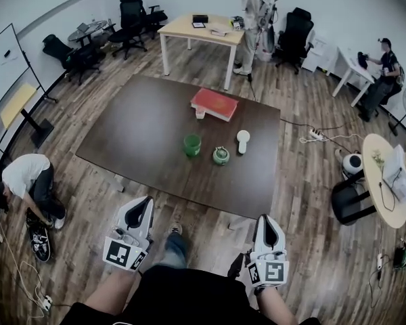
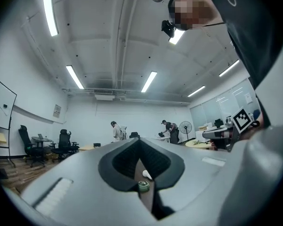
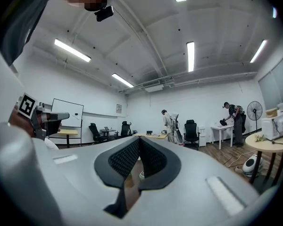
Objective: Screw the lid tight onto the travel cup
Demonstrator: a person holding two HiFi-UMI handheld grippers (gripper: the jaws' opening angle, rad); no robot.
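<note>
Green travel cup and what looks like its lid sit just apart on the brown worktop, probably staged 1 per side, with left gripper and right gripper hanging well short, both pinched together and empty.

No legible writing; square coded markers sit on the left hand-held gripper and right hand-held gripper.
</note>
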